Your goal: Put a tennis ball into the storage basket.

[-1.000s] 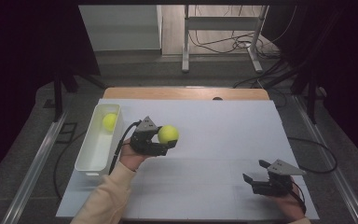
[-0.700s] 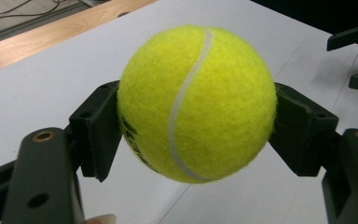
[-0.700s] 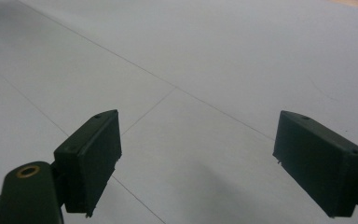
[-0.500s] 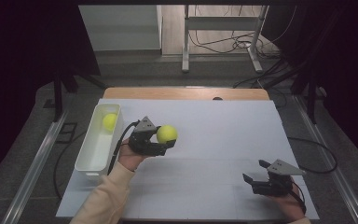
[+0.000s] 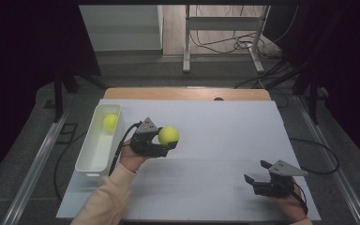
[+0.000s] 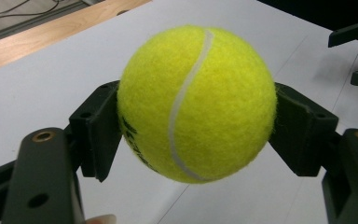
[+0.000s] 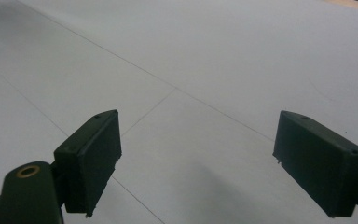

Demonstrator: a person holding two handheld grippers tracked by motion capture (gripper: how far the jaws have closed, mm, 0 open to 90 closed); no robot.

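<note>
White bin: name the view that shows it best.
The high view: the white bin sits at the table's left edge, a tennis ball inside. The two gripper views look at bare white table instead.

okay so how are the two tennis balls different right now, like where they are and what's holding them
The gripped ball is clamped between the left gripper's jaws, above the table; the bin ball lies loose in the white bin, touched by no gripper. The gripped ball sits right of the bin; the bin ball is at the bin's far end. Both are yellow-green tennis balls that look alike in size.
</note>
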